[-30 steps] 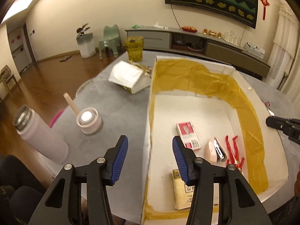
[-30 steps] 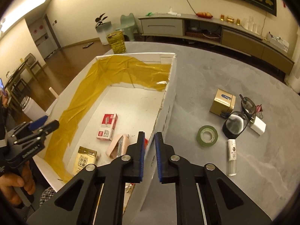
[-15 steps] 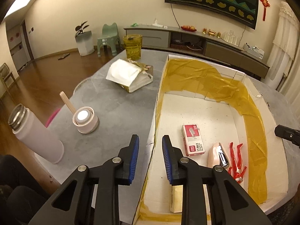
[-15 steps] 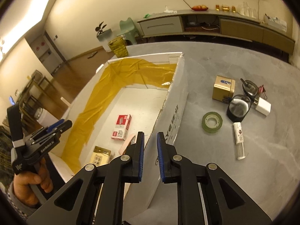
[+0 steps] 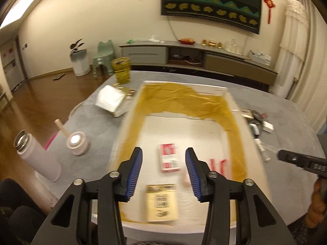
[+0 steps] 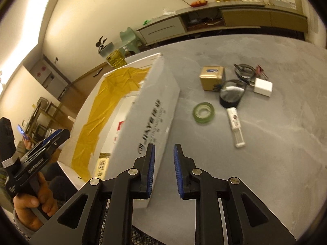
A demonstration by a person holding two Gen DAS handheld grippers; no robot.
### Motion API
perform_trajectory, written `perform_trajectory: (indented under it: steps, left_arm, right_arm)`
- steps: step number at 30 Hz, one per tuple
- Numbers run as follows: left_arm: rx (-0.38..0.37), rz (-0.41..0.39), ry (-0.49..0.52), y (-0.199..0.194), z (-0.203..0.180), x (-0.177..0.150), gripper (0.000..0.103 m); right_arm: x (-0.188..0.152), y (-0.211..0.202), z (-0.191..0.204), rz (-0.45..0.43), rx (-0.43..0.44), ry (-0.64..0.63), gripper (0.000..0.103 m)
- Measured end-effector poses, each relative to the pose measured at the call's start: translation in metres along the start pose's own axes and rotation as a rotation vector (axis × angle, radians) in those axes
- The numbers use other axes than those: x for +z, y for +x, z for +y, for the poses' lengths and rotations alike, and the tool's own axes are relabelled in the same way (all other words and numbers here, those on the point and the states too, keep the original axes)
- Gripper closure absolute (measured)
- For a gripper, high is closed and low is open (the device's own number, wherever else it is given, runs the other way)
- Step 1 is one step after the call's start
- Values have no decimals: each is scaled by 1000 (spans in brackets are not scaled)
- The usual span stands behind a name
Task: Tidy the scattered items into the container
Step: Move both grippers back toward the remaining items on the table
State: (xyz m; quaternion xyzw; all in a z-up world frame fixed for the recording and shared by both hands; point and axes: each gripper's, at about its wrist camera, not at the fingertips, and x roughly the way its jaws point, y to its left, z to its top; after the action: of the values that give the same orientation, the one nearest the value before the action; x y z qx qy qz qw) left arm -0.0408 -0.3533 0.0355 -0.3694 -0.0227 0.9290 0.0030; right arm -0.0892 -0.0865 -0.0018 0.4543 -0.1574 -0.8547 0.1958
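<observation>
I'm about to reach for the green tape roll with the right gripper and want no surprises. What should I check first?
1. Right gripper open and empty: ok.
2. Green tape roll lying flat on the grey table, apart from its neighbours: ok.
3. Path to the roll free of the white cardboard box: ok.
4. Left gripper open, empty, over the box: ok.
5. Room in the box for the roll: ok.

matt white cardboard box [image 5: 253, 143] lined with glossy yellow tape [image 5: 179, 100], on smooth grey stone-look table [image 6: 265, 153].

Box [image 5: 253, 143] contents motion-blurred.
</observation>
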Motion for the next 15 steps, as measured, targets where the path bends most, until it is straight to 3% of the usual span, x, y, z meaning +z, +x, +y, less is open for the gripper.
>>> perform_trajectory:
  steps: [6,15]
  left_arm:
    - [-105,21,93,0,-74,-3,49]
    - [-178,67,167,11,-157,-6,49]
  right_arm:
    - [-11,-12,-36,2,3,65,77]
    - [-20,-40,-84,-30,-2,137,68]
